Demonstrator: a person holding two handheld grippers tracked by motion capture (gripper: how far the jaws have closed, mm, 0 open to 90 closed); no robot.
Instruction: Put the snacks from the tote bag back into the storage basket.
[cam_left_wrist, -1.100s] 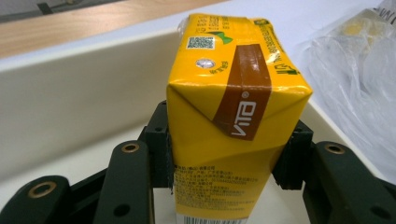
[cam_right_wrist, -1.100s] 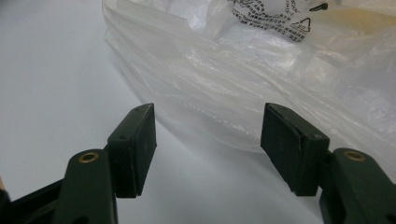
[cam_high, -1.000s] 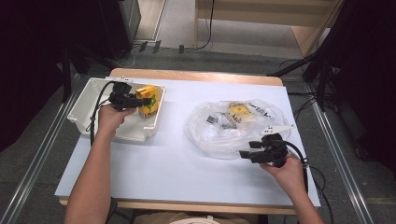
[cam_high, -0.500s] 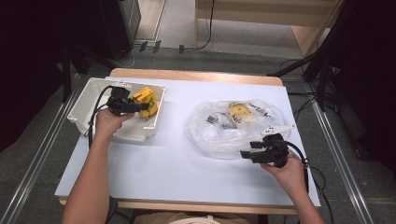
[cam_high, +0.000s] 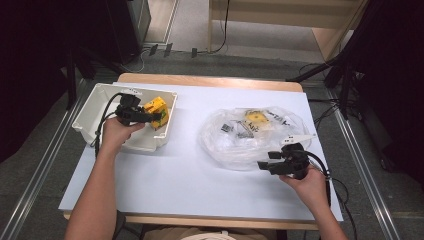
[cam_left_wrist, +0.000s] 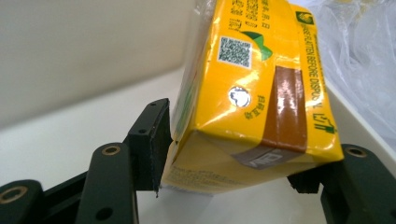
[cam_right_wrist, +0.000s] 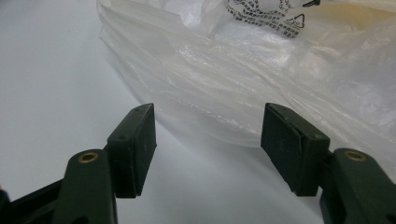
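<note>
The yellow rectangular drink carton (cam_left_wrist: 252, 93), wrapped in glossy film with a brown band, a printed QR code and a round foil straw seal on its face, is tilted, with its lower end clamped between the two black jaws of the left gripper (cam_left_wrist: 229, 175). It is positioned inside the white plastic rectangular bin (cam_high: 95, 107), at the bin's right end close to the right wall, near the left rear of the table.
</note>
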